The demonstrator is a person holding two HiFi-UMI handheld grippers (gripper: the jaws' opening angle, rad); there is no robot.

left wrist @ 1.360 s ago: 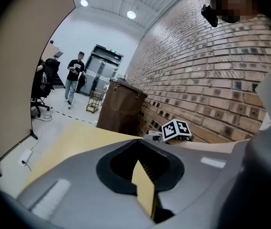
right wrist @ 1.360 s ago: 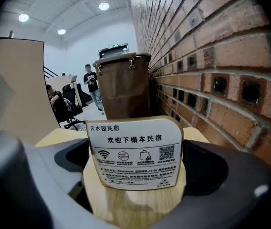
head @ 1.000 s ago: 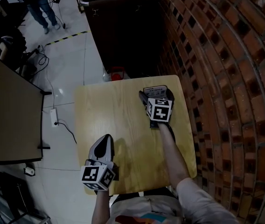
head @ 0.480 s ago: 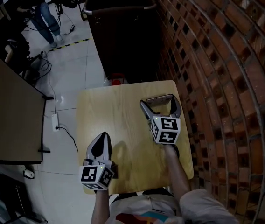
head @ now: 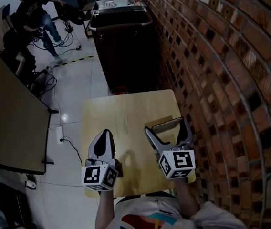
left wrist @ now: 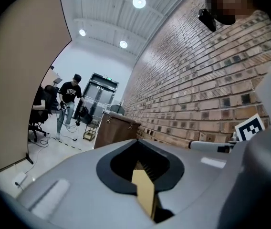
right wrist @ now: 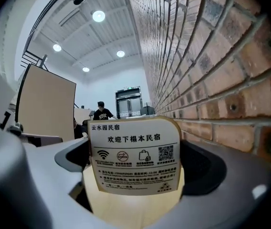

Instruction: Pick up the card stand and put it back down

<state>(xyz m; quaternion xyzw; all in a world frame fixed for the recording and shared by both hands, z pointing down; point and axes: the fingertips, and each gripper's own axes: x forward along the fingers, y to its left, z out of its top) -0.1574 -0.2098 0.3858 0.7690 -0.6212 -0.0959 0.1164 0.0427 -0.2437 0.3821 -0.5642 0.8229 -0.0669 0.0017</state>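
Currently the card stand (right wrist: 134, 162) is pinched by its side edges in the right gripper (head: 166, 127).
It is judged light, stiff and easily tipped; the left gripper (head: 103, 135) has its fingers pressed together.

A small, light wooden table (head: 121, 116) stands on a pale floor (head: 78, 80) close beside a brick wall (head: 212, 80). The card stand (head: 167, 124) is over its right side; contact with the wood cannot be told.
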